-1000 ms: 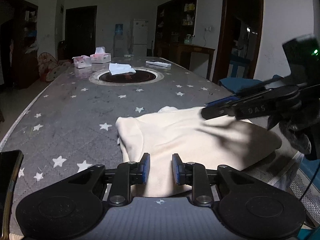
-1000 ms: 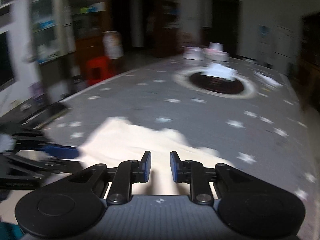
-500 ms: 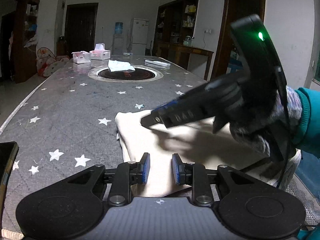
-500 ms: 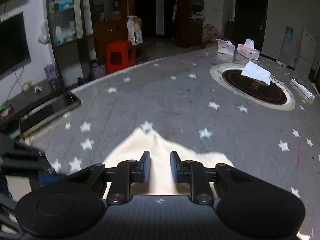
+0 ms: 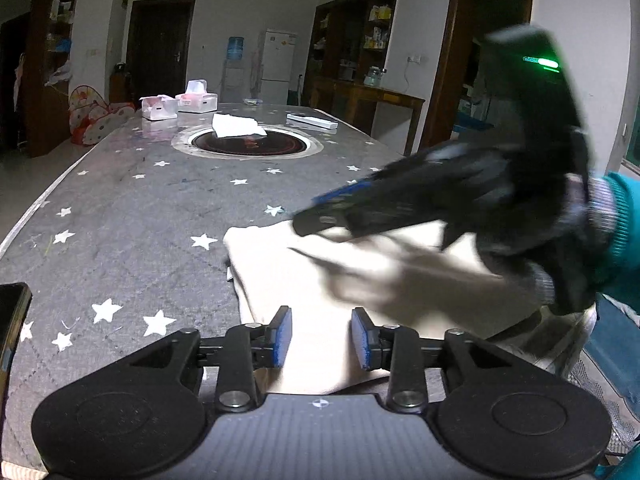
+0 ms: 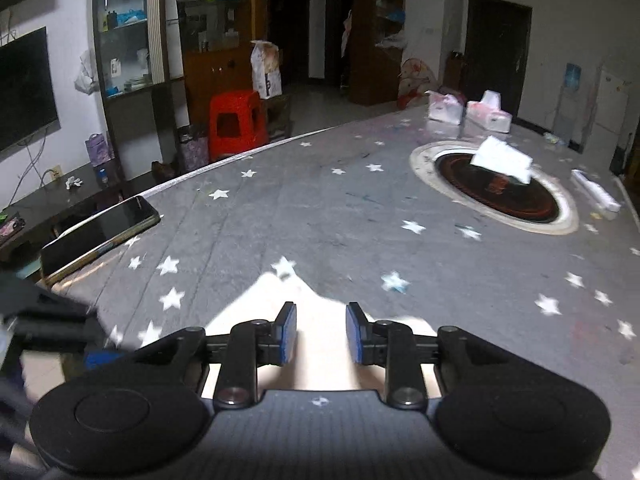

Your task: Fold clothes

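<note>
Right tool [image 5: 320, 216] farther over cream garment [image 5: 304, 280], tissue boxes [image 5: 198, 98] beyond.

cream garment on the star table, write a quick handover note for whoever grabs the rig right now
Left hand-held gripper: open, holding nothing, low over the near edge of the cream garment.
Right hand-held gripper: open, empty, over the garment's far corner, blurred in the left view.
Garment: lies folded in a flat bundle at the near edge of the star-print table; part hangs off the right side.
Done: a rough fold, it seems.
Left: probably another fold or tidying; neither gripper grips cloth yet.
Phone lies at the table's edge.
</note>
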